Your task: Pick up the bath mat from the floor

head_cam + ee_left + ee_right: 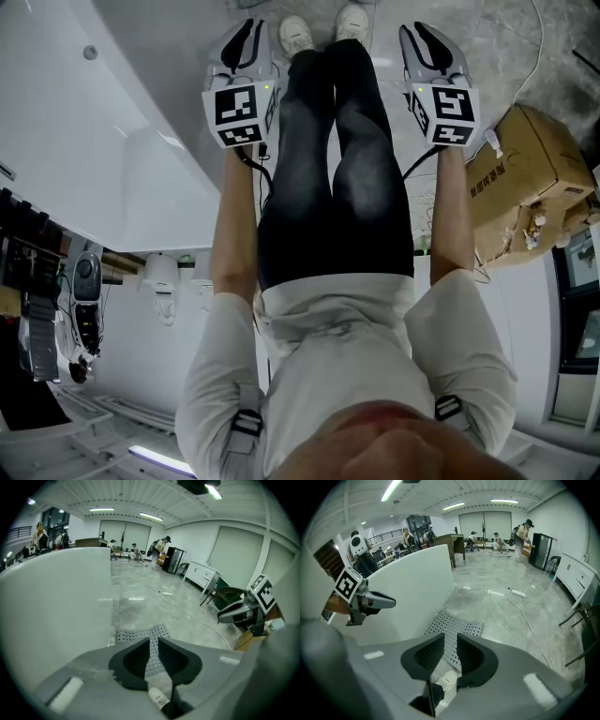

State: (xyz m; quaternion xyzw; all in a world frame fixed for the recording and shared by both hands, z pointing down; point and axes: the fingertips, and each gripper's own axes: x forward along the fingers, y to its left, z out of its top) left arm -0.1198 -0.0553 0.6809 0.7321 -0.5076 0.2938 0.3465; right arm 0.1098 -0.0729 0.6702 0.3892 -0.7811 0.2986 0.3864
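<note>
My left hand-held gripper (153, 644) and right hand-held gripper (451, 641) each have their jaws slightly parted on nothing. The grey perforated rubber bath mat (457, 626) lies flat and untouched on the grey marble floor (506, 616), against the white tub (417, 583), so the whole pickup remains. My left arm (234, 216) and right arm (452, 216) stretch steeply down.

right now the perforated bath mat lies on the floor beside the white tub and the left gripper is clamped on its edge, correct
Not clamped. The left gripper view shows the left gripper short of the bath mat, its jaws slightly apart with nothing between them. The mat does lie on the floor beside the white tub.
</note>
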